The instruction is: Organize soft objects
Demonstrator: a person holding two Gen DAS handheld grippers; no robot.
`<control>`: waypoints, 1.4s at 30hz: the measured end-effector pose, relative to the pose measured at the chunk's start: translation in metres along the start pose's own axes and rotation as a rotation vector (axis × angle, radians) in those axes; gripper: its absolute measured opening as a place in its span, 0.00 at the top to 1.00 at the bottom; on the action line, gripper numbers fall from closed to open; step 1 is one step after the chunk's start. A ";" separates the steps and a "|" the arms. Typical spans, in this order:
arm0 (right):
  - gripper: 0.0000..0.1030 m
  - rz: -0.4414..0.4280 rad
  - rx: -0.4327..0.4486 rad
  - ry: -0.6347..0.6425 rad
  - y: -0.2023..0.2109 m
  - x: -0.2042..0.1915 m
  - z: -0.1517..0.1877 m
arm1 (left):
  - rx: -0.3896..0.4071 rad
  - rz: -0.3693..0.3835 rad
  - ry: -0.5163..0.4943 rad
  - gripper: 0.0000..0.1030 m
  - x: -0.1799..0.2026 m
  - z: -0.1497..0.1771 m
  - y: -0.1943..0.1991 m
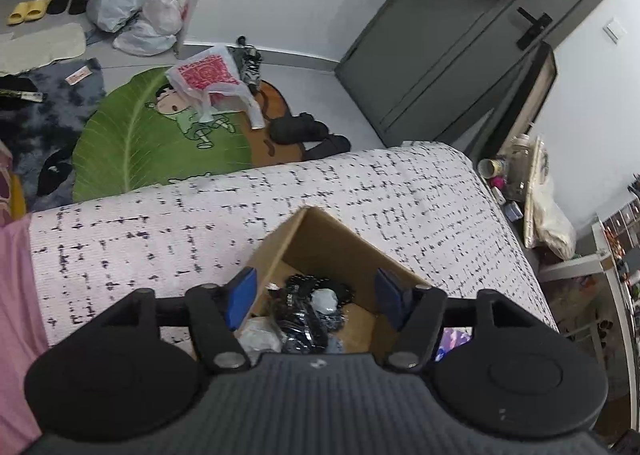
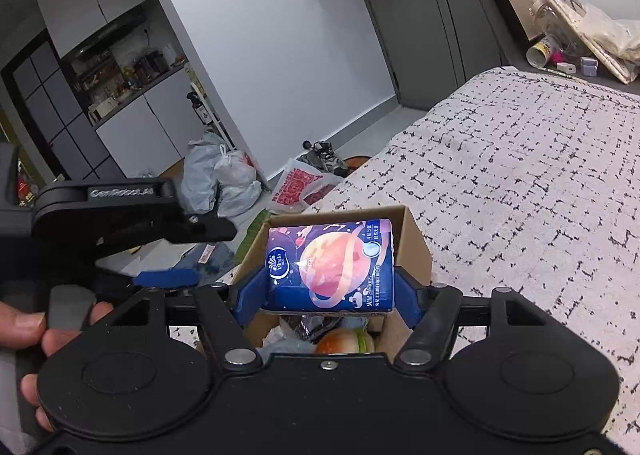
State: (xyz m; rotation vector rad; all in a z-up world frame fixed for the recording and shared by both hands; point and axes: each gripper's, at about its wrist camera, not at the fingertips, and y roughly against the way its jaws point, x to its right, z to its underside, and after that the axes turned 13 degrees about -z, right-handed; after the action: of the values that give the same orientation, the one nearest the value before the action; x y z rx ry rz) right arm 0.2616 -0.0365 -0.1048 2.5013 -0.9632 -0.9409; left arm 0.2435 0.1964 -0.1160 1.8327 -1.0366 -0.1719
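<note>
An open cardboard box (image 1: 320,231) stands on the bed; it also shows in the right wrist view (image 2: 412,231). Inside lie a black patterned soft item (image 1: 308,307) and clear plastic wrapping (image 1: 260,335), and a burger-shaped soft toy (image 2: 346,341). My left gripper (image 1: 316,297) is open and empty, just above the box. My right gripper (image 2: 330,287) is shut on a blue tissue pack (image 2: 330,265) with a planet print, held over the box opening. The left gripper (image 2: 168,255) shows at the left in the right wrist view.
The bed has a white blanket with black marks (image 1: 160,223). Beyond it on the floor lie a green leaf rug (image 1: 152,139), plastic bags (image 1: 140,7), shoes (image 1: 250,63) and slippers (image 1: 28,11). A cluttered bedside spot (image 2: 568,55) sits at the bed's far corner.
</note>
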 end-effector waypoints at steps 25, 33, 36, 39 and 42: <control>0.10 0.081 0.103 0.060 0.066 -0.043 -0.018 | 0.132 -0.076 -0.224 0.08 -0.024 0.001 0.132; 0.03 0.049 0.145 0.085 0.097 -0.074 -0.016 | 0.213 -0.081 -0.251 0.03 -0.037 0.012 0.184; 0.02 0.037 0.159 0.101 0.111 -0.084 -0.014 | 0.235 -0.074 -0.244 0.03 -0.041 0.017 0.200; 0.01 0.036 0.178 0.113 0.125 -0.092 -0.013 | 0.259 -0.062 -0.239 0.03 -0.045 0.022 0.216; 0.00 0.029 0.193 0.115 0.139 -0.097 -0.012 | 0.279 -0.057 -0.235 0.03 -0.047 0.028 0.230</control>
State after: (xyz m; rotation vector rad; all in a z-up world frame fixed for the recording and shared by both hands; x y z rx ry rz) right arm 0.1475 -0.0709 0.0163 2.6580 -1.0974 -0.7167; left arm 0.0670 0.1762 0.0406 2.1330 -1.2205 -0.2946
